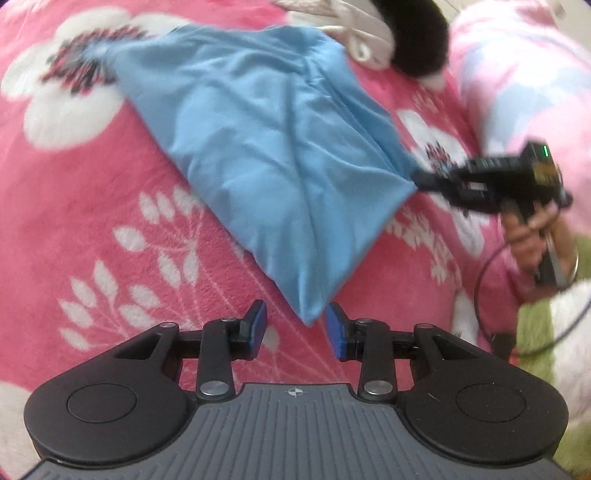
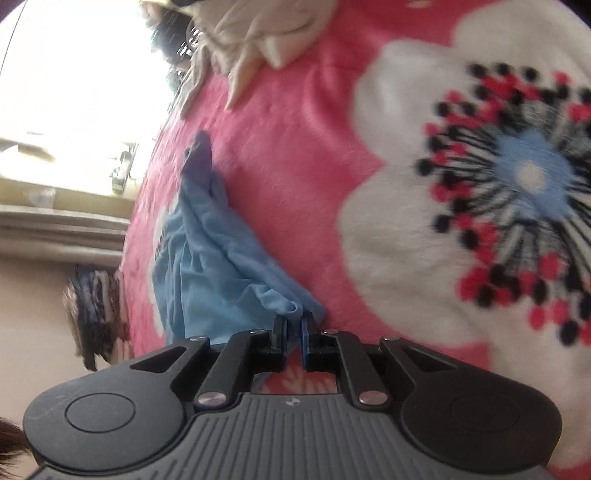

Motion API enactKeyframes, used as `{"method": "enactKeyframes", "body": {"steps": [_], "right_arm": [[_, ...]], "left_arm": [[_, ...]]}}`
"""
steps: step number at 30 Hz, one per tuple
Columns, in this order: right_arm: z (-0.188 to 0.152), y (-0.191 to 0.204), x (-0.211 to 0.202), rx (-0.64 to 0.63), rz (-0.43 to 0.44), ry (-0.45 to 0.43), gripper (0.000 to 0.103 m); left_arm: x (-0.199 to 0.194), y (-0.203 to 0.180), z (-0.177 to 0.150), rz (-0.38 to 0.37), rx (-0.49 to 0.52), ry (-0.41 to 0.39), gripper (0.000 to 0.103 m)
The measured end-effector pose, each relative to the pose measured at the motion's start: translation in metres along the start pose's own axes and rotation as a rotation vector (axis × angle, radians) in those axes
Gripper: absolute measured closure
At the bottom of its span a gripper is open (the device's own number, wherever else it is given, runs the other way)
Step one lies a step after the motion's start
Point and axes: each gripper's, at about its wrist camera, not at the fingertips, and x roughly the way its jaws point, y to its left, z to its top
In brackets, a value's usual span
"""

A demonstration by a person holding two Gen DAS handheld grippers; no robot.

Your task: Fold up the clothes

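A blue cloth (image 1: 258, 155) lies spread on a pink blanket (image 1: 92, 221) printed with big white flowers. It sits roughly mid-blanket, one pointed corner reaching toward the left gripper (image 1: 295, 325), which hangs just short of that tip, its blue-padded jaws apart with nothing between them. The tip lies in front of the gap, not inside it.

The right gripper (image 2: 293, 325) has a bunched corner of the cloth caught at the tips of its jaws, which stand narrow, a slim slit showing behind the fabric. In the left view, that gripper is at the cloth's right corner, a hand (image 1: 532, 232) on its handle and a thin black cable (image 1: 484, 295) looping below.

Beyond the cloth's far edge lie a cream garment (image 1: 354, 33) and something black (image 1: 417, 37) beside it. A pale pink pillow (image 1: 517, 74) sits at the right, and a green-and-white fuzzy thing (image 1: 546, 332) nearer. No writing is readable.
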Motion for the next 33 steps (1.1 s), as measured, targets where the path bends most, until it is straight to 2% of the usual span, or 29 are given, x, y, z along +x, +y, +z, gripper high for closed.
{"method": "enactKeyframes", "body": {"steps": [2,5,6,8,9,12,13,14,15,16,18,20,22,24,26,27,29,30,33], "right_arm": [[0.002,0.004,-0.010,-0.048,-0.022,-0.023,0.092],[0.007,0.027,-0.023,-0.218,-0.069,-0.057,0.091],[0.008,0.037,-0.025,-0.287,-0.081,-0.062,0.084],[0.006,0.058,-0.020,-0.424,-0.107,-0.065,0.063],[0.005,0.068,-0.016,-0.488,-0.116,-0.065,0.058],[0.000,0.088,0.005,-0.642,-0.132,-0.046,0.058],[-0.002,0.093,0.011,-0.690,-0.140,-0.040,0.063],[-0.003,0.095,0.016,-0.727,-0.154,-0.037,0.071],[-0.004,0.095,0.018,-0.752,-0.173,-0.034,0.088],[-0.003,0.092,0.021,-0.761,-0.199,-0.033,0.095],[0.003,0.075,0.026,-0.710,-0.268,-0.028,0.096],[0.017,0.049,0.021,-0.568,-0.300,-0.023,0.102],[0.025,0.046,0.006,-0.517,-0.281,-0.066,0.097],[0.027,0.062,-0.003,-0.579,-0.275,-0.116,0.096],[0.032,0.086,-0.001,-0.622,-0.233,-0.131,0.093],[0.033,0.099,0.004,-0.660,-0.217,-0.135,0.089],[0.029,0.128,0.019,-0.773,-0.189,-0.137,0.073],[0.025,0.142,0.028,-0.843,-0.184,-0.140,0.059],[0.012,0.168,0.055,-1.008,-0.217,-0.127,0.052]], "left_arm": [[0.002,0.000,0.001,-0.002,-0.019,-0.005,0.068],[0.003,0.004,0.002,-0.020,-0.055,-0.014,0.068],[0.004,0.006,0.002,-0.029,-0.071,-0.017,0.068],[0.003,0.013,0.000,-0.052,-0.104,-0.017,0.068],[0.005,0.016,0.001,-0.061,-0.126,-0.017,0.068],[0.008,0.023,0.002,-0.081,-0.189,-0.033,0.070],[0.008,0.024,0.003,-0.077,-0.201,-0.041,0.075],[0.009,0.024,0.003,-0.065,-0.206,-0.047,0.084],[0.010,0.023,0.002,-0.049,-0.206,-0.051,0.089],[0.011,0.023,0.002,-0.040,-0.203,-0.053,0.093],[0.011,0.022,0.001,-0.030,-0.196,-0.058,0.094],[0.010,0.022,-0.001,-0.023,-0.188,-0.063,0.094],[0.010,0.020,-0.001,-0.016,-0.176,-0.067,0.095],[0.009,0.019,-0.002,-0.011,-0.167,-0.071,0.095],[0.010,0.019,-0.002,-0.007,-0.170,-0.072,0.095],[0.010,0.018,-0.002,-0.004,-0.171,-0.073,0.095],[0.009,0.015,-0.003,0.005,-0.162,-0.080,0.095],[0.008,0.014,-0.004,0.010,-0.155,-0.085,0.096],[0.008,0.013,-0.005,0.014,-0.151,-0.093,0.096]]}}
